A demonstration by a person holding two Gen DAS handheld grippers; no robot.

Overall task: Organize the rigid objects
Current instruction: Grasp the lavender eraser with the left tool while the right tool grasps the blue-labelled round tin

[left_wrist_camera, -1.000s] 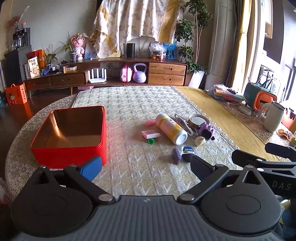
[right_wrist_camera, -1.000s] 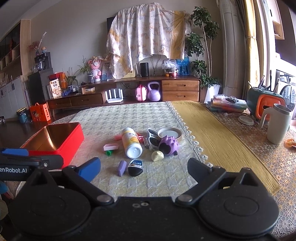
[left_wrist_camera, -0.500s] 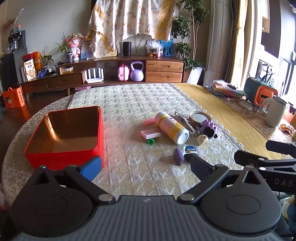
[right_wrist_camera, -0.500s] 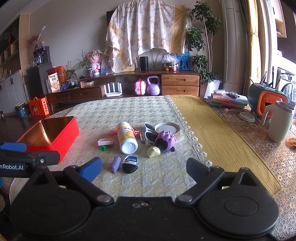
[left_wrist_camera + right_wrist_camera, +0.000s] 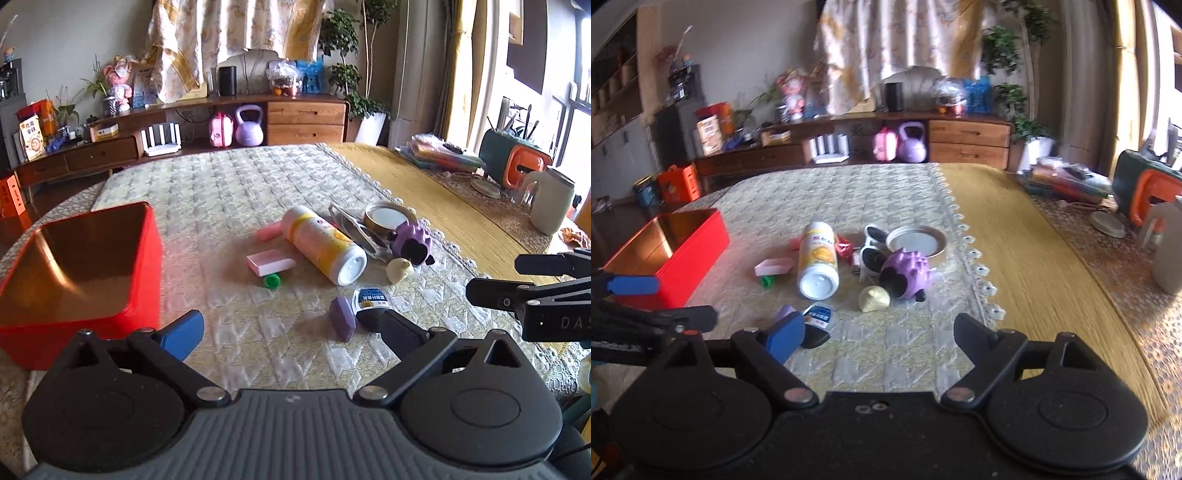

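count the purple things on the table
2: a spiky purple toy right of the bottle, and a small purple block nearer the grippers. More could hide in the pile.

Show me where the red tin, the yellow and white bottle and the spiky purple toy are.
red tin (image 5: 146,258), left wrist view, right wall.
yellow and white bottle (image 5: 321,242), left wrist view, label side.
spiky purple toy (image 5: 908,271), right wrist view, spiky body.

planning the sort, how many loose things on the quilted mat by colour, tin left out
purple: 2, block, spiky toy
pink: 2, box, bar
green: 1, cap
cream: 1, lump
yellow-white: 1, bottle
total: 7
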